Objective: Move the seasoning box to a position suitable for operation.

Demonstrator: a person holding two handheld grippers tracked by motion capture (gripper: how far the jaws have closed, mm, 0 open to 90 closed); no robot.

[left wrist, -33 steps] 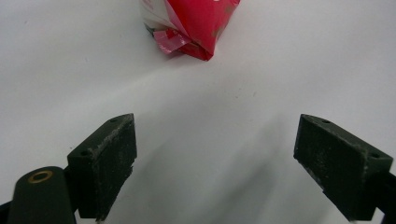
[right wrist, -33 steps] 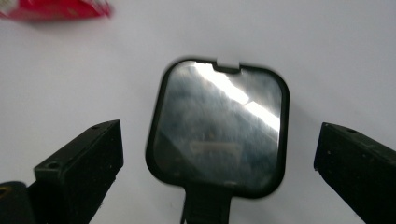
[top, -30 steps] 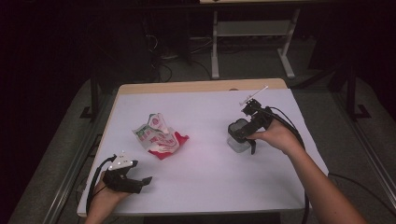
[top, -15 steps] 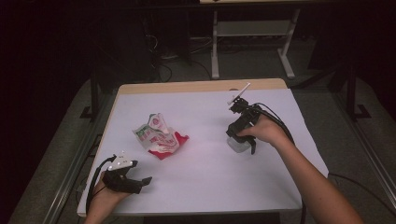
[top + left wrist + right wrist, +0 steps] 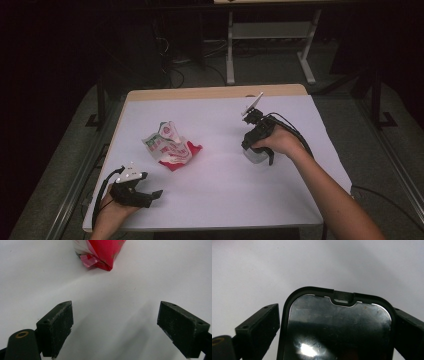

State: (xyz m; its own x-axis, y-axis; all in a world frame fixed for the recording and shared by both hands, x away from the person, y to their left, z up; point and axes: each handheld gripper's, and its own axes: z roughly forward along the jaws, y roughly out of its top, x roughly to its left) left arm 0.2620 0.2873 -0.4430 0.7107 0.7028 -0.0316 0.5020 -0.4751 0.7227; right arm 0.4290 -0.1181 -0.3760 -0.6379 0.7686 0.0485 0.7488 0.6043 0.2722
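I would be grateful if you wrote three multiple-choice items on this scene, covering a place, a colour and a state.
1. Where does the crumpled wrapper lie on the table?
A. ahead of the left tongs
B. under the right tongs
C. off the far edge

2. What colours show on the wrapper?
A. blue and yellow
B. red, white and green
C. plain black

3. How do the left tongs' jaws stand?
A. shut on the wrapper
B. wide apart, nothing between them
C. closed on a cable

Answers: 1 A, the left gripper view shows it beyond the jaws; 2 B, the high view shows those colours; 3 B, bare table lies between the jaws.
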